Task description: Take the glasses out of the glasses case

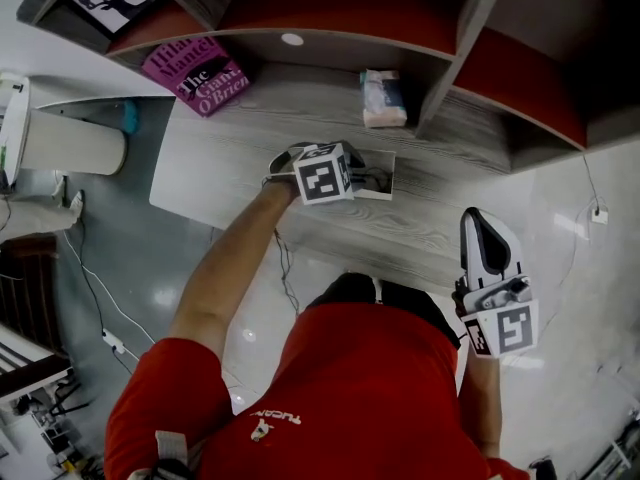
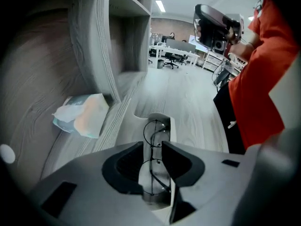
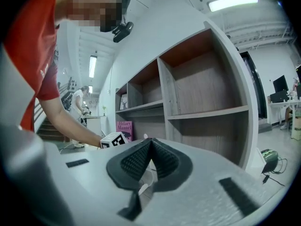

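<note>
While my left gripper (image 2: 153,146) hangs over the white glasses case (image 2: 162,118), which lies open on the desk (image 2: 188,102), its jaws stand a little apart on either side of the glasses (image 2: 157,131). The glasses lie inside the case. My right gripper (image 3: 149,142) is closed on nothing, held well apart from the case.

Place: open-plan office.
Far end: white desks (image 2: 160,51), office chairs (image 2: 171,60), ceiling strip lights (image 2: 160,6).
Near: wood-grain shelving unit (image 3: 207,112), pink book (image 1: 195,74) on it.
</note>
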{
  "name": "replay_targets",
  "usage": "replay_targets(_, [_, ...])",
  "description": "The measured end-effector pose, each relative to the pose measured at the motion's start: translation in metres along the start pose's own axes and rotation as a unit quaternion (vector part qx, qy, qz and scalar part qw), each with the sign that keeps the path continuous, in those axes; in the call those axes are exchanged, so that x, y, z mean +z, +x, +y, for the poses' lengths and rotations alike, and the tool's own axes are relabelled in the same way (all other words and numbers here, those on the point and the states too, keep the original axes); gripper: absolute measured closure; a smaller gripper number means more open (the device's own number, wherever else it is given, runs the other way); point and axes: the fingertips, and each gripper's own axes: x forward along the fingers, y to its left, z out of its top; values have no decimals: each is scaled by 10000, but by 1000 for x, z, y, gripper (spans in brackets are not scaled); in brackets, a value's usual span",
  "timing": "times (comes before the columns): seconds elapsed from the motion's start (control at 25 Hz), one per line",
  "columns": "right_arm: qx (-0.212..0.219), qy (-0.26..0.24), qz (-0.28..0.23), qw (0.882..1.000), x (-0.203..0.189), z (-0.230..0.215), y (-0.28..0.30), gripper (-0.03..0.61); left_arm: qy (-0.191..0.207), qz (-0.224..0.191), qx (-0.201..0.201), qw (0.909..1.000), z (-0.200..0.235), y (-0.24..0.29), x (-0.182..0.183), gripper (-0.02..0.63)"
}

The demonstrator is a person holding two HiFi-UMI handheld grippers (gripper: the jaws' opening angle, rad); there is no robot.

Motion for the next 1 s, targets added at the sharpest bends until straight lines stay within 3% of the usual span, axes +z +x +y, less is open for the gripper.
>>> replay_targets(0.36, [-316, 28, 153, 9994, -9, -11, -13, 574, 46, 441, -550, 9975, -3, 15, -11, 541])
replay_targets(0.52, [-317, 26, 178, 9993, -10, -12, -14, 574, -27, 500, -515, 9974, 0, 16, -16, 552])
replay_targets(1.0, [-52, -24, 139, 9999, -6, 0, -4, 574, 56, -114, 138, 9998, 4, -7, -1, 592])
